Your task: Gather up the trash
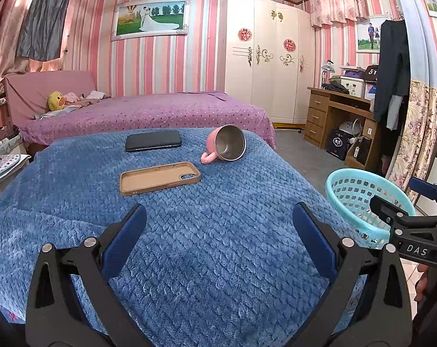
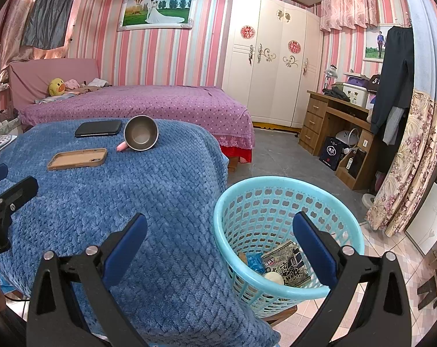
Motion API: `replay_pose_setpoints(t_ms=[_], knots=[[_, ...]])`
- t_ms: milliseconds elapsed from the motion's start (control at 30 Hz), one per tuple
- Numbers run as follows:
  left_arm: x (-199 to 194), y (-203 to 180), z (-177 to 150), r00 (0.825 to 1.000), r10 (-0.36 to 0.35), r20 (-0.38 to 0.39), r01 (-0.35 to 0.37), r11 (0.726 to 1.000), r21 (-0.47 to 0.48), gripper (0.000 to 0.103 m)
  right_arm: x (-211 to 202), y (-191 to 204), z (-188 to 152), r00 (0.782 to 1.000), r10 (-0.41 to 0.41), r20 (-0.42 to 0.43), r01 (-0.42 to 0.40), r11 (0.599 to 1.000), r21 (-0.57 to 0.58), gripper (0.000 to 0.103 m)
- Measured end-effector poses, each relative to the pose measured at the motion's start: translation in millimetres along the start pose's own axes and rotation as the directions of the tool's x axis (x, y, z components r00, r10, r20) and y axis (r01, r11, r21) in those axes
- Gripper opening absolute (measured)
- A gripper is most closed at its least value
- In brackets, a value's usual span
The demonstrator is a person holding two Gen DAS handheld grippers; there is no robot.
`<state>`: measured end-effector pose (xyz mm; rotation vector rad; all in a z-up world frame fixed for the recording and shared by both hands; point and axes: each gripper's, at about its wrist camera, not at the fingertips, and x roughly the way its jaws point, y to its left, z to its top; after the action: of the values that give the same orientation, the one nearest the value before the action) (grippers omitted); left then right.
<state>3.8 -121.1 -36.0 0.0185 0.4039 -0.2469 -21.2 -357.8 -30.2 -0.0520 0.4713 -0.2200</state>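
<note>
My left gripper (image 1: pixel 219 237) is wide open, and nothing sits between its two blue padded fingers (image 1: pixel 125 238). It hangs over the fluffy blue blanket (image 1: pixel 218 260) that covers the table. My right gripper (image 2: pixel 219 243) is wide open too and holds nothing. Its left finger is over the edge of the blue blanket and its right finger (image 2: pixel 312 250) is over the round light blue plastic basket with holes (image 2: pixel 238 202).

The basket stands on the floor, just beside the blanket's hanging edge. Inside it, at the bottom, I see the trash: a flat black and white printed packet (image 2: pixel 287 263), a small crumpled blue wrapper (image 2: pixel 255 263) and a pale round thing (image 2: pixel 273 277) that I cannot name.

Farther out on the blanket lies an empty tan phone case (image 1: pixel 160 177), open side up. Behind it lies a flat black phone (image 1: pixel 153 140). To the right of the phone, a pink cup with a shiny metal inside (image 1: pixel 228 143) lies on its side, its mouth facing me and its handle touching the blanket.

Past the table is a big bed with a purple dotted cover (image 1: pixel 149 112), and a yellow duck toy (image 1: pixel 55 101) sits at its far end
</note>
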Motion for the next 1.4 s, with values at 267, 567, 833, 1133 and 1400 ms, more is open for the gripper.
replay_pose_setpoints(t_ms=[267, 567, 833, 1133, 1400], knots=[[0.1, 1.0, -0.3, 1.0, 0.003, -0.001, -0.003, 1.0, -0.006, 0.098, 1.7, -0.6, -3.6, 1.0, 0.003, -0.002, -0.003, 1.0, -0.001, 0.098], [0.7, 1.9, 0.9, 1.0, 0.006, -0.007, -0.006, 1.0, -0.01, 0.098, 2.2, -1.5, -6.0, 1.0, 0.001, -0.006, -0.001, 1.0, 0.0, 0.098], [1.6, 1.4, 1.1, 1.0, 0.01, -0.008, -0.01, 1.0, -0.007, 0.098, -0.1, -3.1, -4.3, 1.0, 0.005, -0.005, -0.005, 1.0, 0.002, 0.098], [2.1, 1.2, 0.9, 1.0, 0.011, -0.009, -0.011, 1.0, -0.007, 0.098, 0.4, -2.3, -3.5, 1.0, 0.005, -0.006, -0.005, 1.0, 0.0, 0.098], [2.4, 0.9, 0.5, 1.0, 0.011, -0.008, -0.011, 1.0, -0.007, 0.098, 0.4, -2.3, -3.4, 1.0, 0.005, -0.006, -0.005, 1.0, 0.0, 0.098]])
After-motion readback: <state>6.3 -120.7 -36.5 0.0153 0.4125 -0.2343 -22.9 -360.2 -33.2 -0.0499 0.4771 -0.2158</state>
